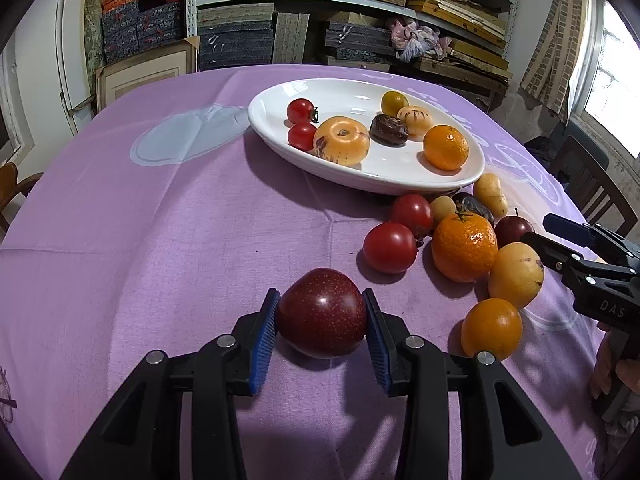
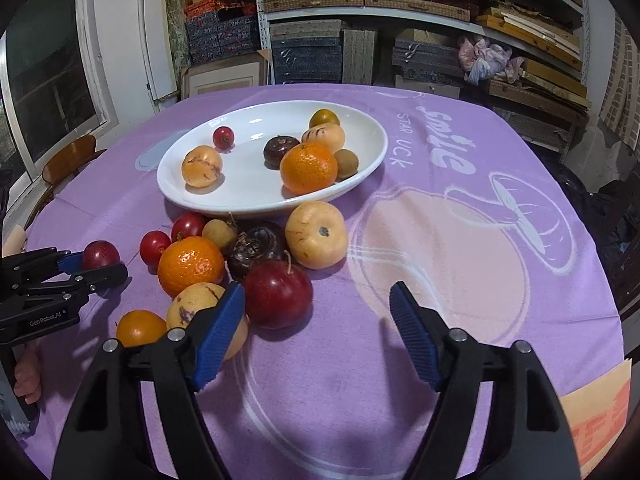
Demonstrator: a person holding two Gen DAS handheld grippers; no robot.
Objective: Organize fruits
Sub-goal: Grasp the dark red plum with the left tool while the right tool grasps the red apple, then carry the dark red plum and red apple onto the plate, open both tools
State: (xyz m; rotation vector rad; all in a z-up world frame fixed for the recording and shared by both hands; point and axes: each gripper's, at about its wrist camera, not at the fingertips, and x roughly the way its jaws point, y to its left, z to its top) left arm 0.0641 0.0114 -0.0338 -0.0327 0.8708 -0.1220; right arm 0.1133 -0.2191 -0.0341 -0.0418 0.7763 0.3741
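Note:
My left gripper (image 1: 321,297) is shut on a dark red plum (image 1: 322,314) low over the purple cloth, its blue pads pressing both sides. In the right wrist view the same left gripper (image 2: 94,266) and its plum (image 2: 100,254) show at the left. My right gripper (image 2: 317,291) stands open. A larger red plum (image 2: 277,300) lies on the cloth just inside its left finger, and the right pad is well clear of it. A white oval plate (image 1: 360,184) (image 2: 248,209) behind holds several fruits, among them a mandarin (image 2: 308,167). A loose pile with another mandarin (image 2: 190,266) lies before it.
Purple tablecloth (image 2: 440,260) covers the round table. Shelves packed with boxes (image 2: 320,52) stand behind it. A wooden chair (image 2: 68,164) is at the left edge and a dark chair (image 1: 592,184) at the right. An orange paper (image 2: 596,420) lies at the near right edge.

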